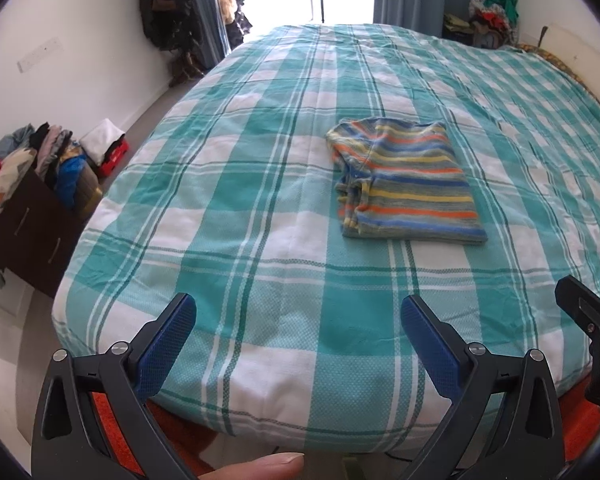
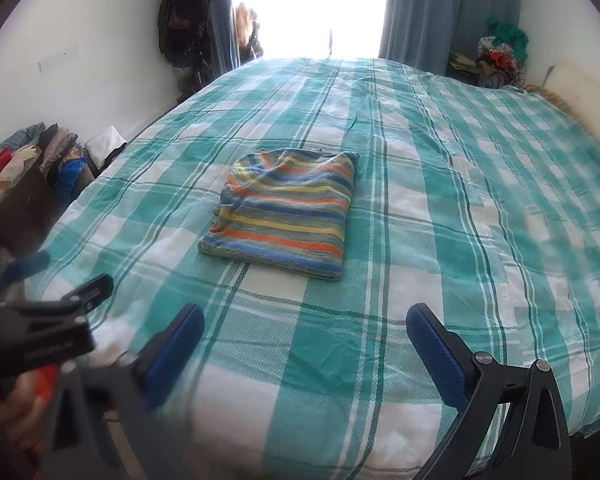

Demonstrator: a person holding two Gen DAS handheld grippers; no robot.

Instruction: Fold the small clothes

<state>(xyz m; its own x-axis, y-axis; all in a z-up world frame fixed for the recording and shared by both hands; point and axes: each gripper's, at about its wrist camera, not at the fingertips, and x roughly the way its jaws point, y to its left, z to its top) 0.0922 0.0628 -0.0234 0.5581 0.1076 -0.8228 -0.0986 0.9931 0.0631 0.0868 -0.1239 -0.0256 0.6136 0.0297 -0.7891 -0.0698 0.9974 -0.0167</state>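
A small striped garment [image 1: 404,184], in blue, orange, yellow and grey, lies folded into a rectangle on the teal and white checked bedspread [image 1: 260,184]. It also shows in the right wrist view [image 2: 286,212], near the middle of the bed. My left gripper [image 1: 298,308] is open and empty, above the bed's near edge, well short of the garment. My right gripper [image 2: 304,316] is open and empty, also near the bed's front edge, just short of the garment. Part of the right gripper [image 1: 592,320] shows at the right edge of the left wrist view.
A dark box with a pile of clothes [image 1: 32,184] stands on the floor left of the bed. More clothes hang by the doorway [image 1: 168,12] and are piled at the far right corner [image 1: 492,12]. A white headboard [image 2: 580,96] runs along the bed's right side.
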